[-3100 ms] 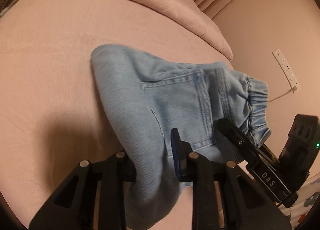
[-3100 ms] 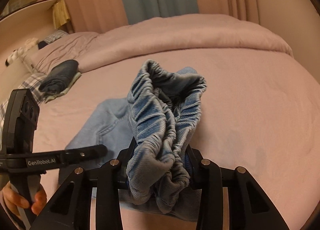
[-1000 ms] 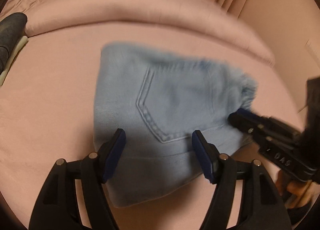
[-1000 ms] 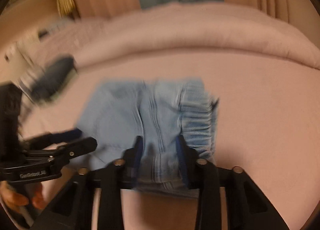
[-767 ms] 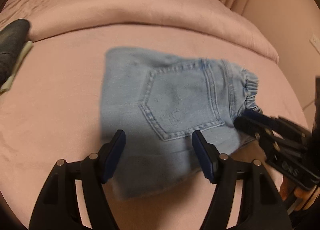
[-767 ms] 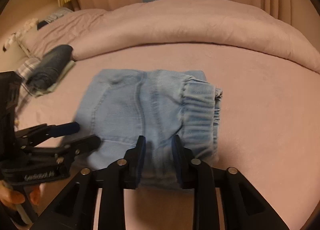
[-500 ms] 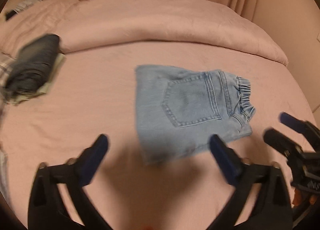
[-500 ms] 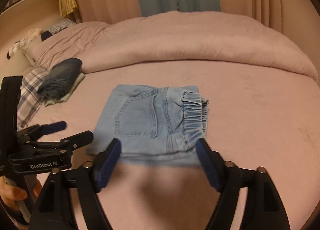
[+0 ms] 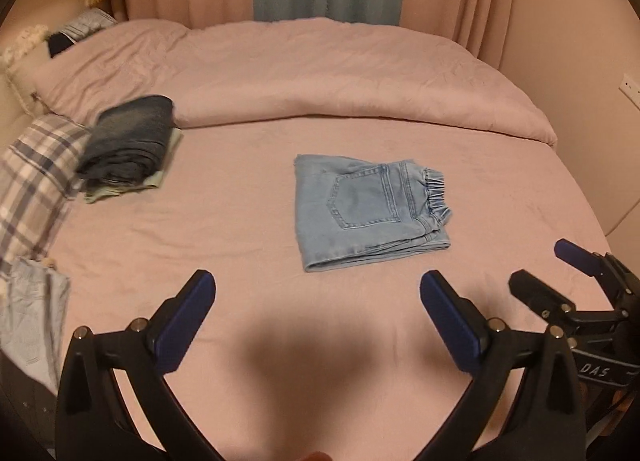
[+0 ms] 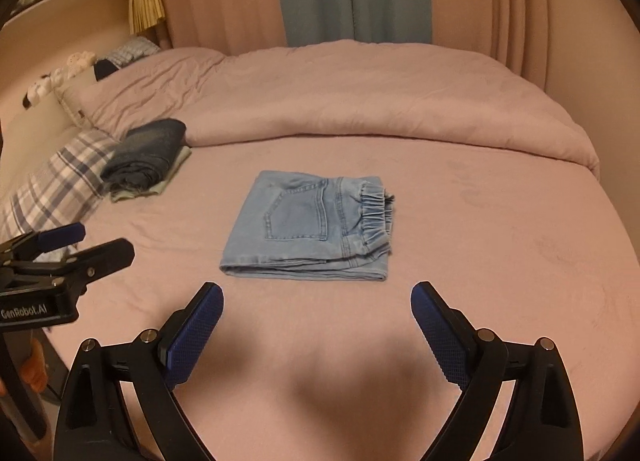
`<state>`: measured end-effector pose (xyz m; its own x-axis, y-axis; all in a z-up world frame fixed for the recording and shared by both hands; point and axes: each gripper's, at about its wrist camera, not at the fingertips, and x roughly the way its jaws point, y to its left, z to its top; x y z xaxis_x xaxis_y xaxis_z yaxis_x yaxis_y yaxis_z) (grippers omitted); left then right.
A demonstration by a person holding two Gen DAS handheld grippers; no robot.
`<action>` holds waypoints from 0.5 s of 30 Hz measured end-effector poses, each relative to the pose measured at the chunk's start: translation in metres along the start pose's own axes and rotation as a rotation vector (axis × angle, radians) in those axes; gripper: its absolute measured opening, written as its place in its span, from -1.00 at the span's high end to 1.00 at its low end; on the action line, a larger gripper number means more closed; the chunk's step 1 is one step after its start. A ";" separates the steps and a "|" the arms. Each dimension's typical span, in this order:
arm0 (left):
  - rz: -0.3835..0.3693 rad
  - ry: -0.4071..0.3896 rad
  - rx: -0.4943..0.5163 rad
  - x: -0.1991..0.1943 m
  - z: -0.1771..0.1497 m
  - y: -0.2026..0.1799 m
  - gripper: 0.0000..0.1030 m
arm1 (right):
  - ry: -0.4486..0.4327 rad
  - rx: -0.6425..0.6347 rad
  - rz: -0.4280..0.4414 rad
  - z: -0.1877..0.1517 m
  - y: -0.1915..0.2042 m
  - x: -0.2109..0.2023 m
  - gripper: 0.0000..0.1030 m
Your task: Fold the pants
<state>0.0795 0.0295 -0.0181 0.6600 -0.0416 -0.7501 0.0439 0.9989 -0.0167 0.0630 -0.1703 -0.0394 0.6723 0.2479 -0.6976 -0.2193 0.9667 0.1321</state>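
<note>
2 grippers, left gripper (image 9: 316,297) and right gripper (image 10: 316,307), are hovering wide apart, gripping nothing, near the folded pants (image 10: 310,227) lying on the bed (image 10: 480,241).

Our left claw (image 9: 316,301) and right claw (image 10: 317,307) are matte black frames — silver screws, blue textured pads (image 10: 192,337), white "GenRobot.AI" and "DAS" lettering.

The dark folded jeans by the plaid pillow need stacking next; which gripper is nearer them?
Left. The left gripper is on the same side as the dark folded jeans; the right gripper sits farther right.
</note>
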 end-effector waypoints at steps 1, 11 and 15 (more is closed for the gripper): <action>0.017 -0.009 0.005 -0.010 -0.001 -0.002 -0.99 | -0.003 0.005 0.008 0.000 0.001 -0.005 -0.84; 0.044 -0.043 -0.016 -0.069 -0.010 -0.007 -0.99 | -0.050 -0.021 0.017 0.002 0.014 -0.061 -0.84; 0.040 -0.049 0.004 -0.077 -0.011 -0.013 -0.99 | -0.054 -0.039 0.004 0.001 0.019 -0.069 -0.84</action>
<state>0.0195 0.0197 0.0324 0.6970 -0.0026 -0.7171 0.0196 0.9997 0.0154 0.0133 -0.1685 0.0118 0.7082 0.2561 -0.6579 -0.2491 0.9626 0.1066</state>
